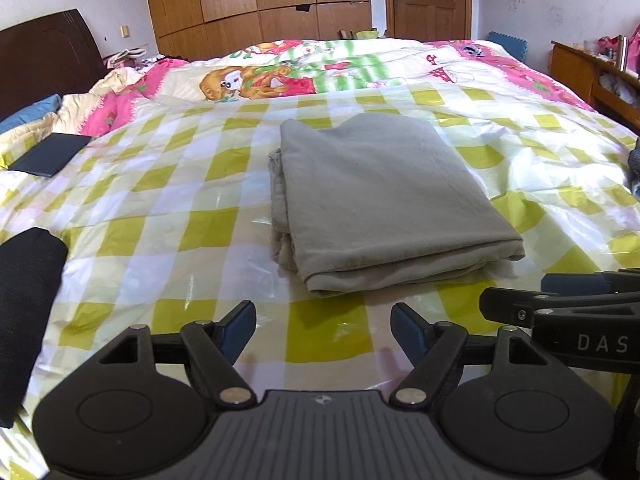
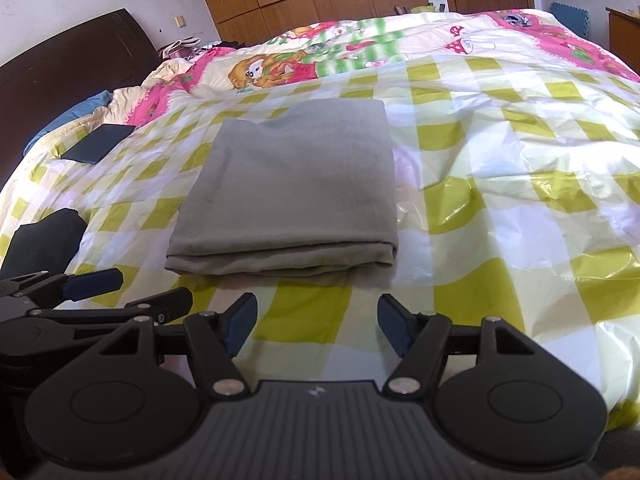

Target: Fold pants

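Your left claw and right claw both gape wide, holding nothing (side by side); the folded grey pants lie just ahead on the checked sheet.

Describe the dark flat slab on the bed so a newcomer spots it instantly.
Start at the dark headboard at the bed's left end. Just below it, on the checked sheet's left edge, lies the flat dark-blue slab. Unlike the folded grey pants mid-bed, it looks thin, rigid and rectangular.
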`<state>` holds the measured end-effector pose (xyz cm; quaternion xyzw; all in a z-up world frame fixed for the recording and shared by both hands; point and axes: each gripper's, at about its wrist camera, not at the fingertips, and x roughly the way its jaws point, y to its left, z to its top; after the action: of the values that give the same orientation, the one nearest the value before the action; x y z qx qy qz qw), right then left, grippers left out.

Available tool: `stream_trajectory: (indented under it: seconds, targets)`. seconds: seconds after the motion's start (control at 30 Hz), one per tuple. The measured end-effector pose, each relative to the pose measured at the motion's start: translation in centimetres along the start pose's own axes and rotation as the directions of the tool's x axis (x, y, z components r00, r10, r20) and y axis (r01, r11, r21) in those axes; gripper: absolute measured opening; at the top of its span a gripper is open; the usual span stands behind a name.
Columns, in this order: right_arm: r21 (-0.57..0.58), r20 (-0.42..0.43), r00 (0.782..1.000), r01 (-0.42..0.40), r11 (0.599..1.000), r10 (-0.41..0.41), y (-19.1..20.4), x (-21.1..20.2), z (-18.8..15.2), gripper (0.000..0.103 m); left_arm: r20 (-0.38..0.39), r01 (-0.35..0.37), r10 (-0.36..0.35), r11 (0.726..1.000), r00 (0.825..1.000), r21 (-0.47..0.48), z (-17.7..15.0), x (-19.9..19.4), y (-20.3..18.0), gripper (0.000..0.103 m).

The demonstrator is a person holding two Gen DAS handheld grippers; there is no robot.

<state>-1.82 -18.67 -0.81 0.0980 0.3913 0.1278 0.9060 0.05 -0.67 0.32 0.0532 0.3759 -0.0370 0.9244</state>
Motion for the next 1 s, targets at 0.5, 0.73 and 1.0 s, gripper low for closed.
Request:
stream_trajectory:
  seconds: [0.5, 0.73, 1.0]
  targets:
    - [-0.005, -0.006, 1.0, 0.014, 1.0, -0.014, 0.2, -1.0, -0.7, 0.069, 0.029, -0.01, 0.011, 0.999, 1.0, -0.037, -0.2, -0.7, 0.4, 0.102]
    - [-0.001, 0.003, 1.0, 0.016, 1.0, -0.016, 0.3, -1.2, -0.8, 0.07, 0.047, -0.018, 0.02, 0.999, 0.999, -0.052, -0.2, -1.2, 0.4, 0.103]
    - [-0.001, 0.002, 1.0, 0.017, 1.0, -0.017, 0.4, -1.3, -0.8, 0.07, 0.047, -0.027, 0.03, 0.998, 0.998, -0.056, -0.2, -1.3, 0.4, 0.103]
